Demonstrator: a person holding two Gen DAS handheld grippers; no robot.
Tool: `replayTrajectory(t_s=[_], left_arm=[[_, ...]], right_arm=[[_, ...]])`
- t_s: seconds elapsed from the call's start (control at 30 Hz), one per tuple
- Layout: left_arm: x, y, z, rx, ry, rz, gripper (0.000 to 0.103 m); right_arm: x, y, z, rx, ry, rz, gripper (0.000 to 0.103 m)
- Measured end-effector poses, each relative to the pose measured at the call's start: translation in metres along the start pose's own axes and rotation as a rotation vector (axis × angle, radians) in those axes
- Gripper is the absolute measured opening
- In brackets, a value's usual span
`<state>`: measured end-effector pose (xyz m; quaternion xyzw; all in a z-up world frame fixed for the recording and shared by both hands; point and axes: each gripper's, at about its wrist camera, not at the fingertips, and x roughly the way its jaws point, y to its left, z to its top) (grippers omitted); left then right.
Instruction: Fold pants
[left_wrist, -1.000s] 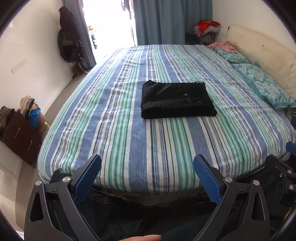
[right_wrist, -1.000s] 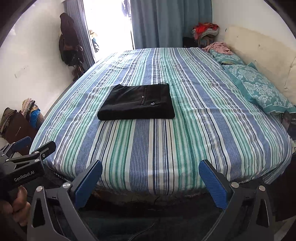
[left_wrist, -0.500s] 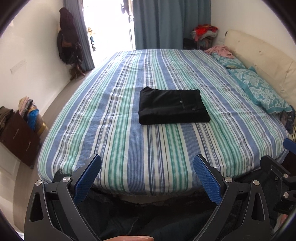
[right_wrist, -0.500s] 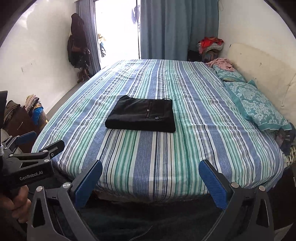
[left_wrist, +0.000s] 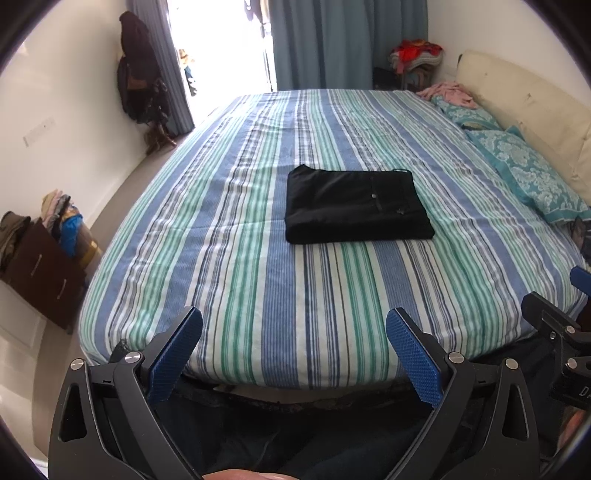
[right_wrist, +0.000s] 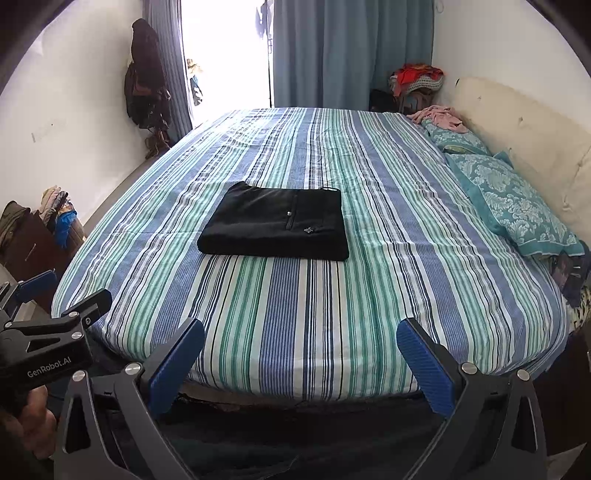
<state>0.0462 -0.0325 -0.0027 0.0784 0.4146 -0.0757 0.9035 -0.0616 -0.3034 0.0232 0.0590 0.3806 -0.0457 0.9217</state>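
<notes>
The black pants (left_wrist: 356, 205) lie folded into a flat rectangle on the middle of the striped bed (left_wrist: 258, 288); they also show in the right wrist view (right_wrist: 277, 221). My left gripper (left_wrist: 293, 350) is open and empty, held off the near edge of the bed, well short of the pants. My right gripper (right_wrist: 301, 360) is open and empty too, beside it at the same edge. The left gripper's body shows at the lower left of the right wrist view (right_wrist: 44, 343).
Teal patterned pillows (right_wrist: 517, 206) and a cream headboard (right_wrist: 535, 140) line the bed's right side. A dark drawer unit with clothes (left_wrist: 40, 254) stands on the floor at left. Curtains (right_wrist: 351, 51) and a bright doorway are beyond the bed.
Both grippers have drawn back from the bed and risen a little, so the folded pants look farther away. The pants have not moved. Both grippers stay open.
</notes>
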Motion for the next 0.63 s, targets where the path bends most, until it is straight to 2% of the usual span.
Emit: replayTrajectory(t_s=[0.5,0.63], left_arm=[[0.011,-0.01,0.002,0.023,0.026,-0.013,0.1],[0.005,-0.011,0.004,0.028,0.004,-0.007,0.1]], right_arm=[[0.007,-0.009,0.0,0.016,0.014,-0.017,0.103],[0.007,-0.009,-0.001,0.026,0.012,-0.009,0.103]])
